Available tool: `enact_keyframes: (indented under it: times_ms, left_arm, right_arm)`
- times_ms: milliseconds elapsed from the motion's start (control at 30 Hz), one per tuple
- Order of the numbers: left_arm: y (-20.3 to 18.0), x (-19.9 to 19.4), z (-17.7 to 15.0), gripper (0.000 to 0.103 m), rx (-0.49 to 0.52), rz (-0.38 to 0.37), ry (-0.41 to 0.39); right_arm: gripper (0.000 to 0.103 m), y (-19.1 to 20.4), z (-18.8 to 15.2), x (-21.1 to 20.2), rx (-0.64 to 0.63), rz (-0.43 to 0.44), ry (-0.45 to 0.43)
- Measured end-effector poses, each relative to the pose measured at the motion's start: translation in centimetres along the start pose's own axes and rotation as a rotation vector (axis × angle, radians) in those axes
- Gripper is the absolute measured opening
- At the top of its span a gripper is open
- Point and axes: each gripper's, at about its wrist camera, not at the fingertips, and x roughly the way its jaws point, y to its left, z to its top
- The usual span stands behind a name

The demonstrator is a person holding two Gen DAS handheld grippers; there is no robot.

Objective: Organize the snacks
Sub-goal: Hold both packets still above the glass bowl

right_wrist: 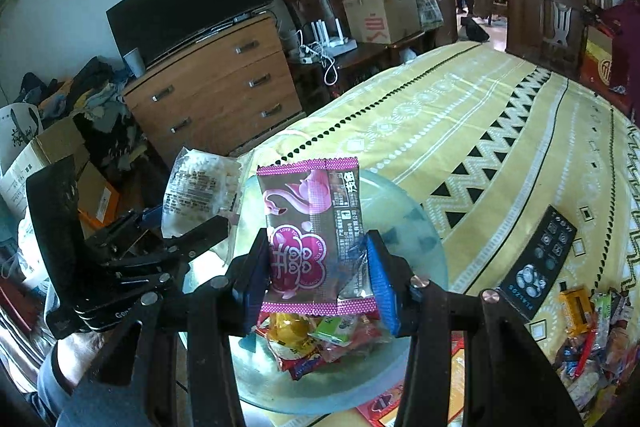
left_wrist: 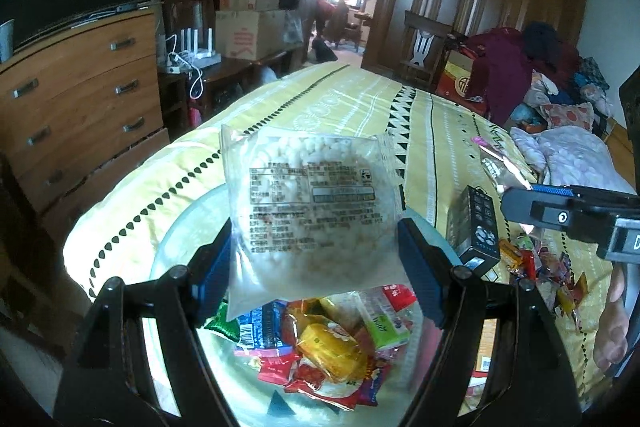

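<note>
Your left gripper (left_wrist: pixel 316 259) is clamped on a clear rice-puff packet (left_wrist: pixel 308 203), held up over the glass plate (left_wrist: pixel 180 239). Your right gripper (right_wrist: pixel 318 281) is pinching a brown-and-pink flamingo snack packet (right_wrist: pixel 316 231) above that same plate, right over the pile of wrapped candies (right_wrist: pixel 316 339). A black box (right_wrist: pixel 540 263) and loose sweets (right_wrist: pixel 596 331) sit on the yellow tablecloth (right_wrist: pixel 460 131) to the right.

A yellow patterned bed (right_wrist: pixel 460 131) carries a glass plate (right_wrist: pixel 424 227), black box (right_wrist: pixel 538 263) and loose snacks (right_wrist: pixel 596 331).
</note>
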Motion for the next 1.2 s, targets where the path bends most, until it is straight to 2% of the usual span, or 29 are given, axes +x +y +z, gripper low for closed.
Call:
enact_keyframes:
  times_ms: [400,1200]
  left_arm:
    - [1.2,0.7,0.0,0.078,-0.019,0.002,0.024]
    - [1.7,1.7,-0.2,0.078,-0.019,0.016,0.043]
  right_arm:
    - [0.05,1.1,-0.1,2.6,-0.006,0.007,0.047]
    - [0.05,1.5,-0.8,3.9,-0.006,0.01,0.078]
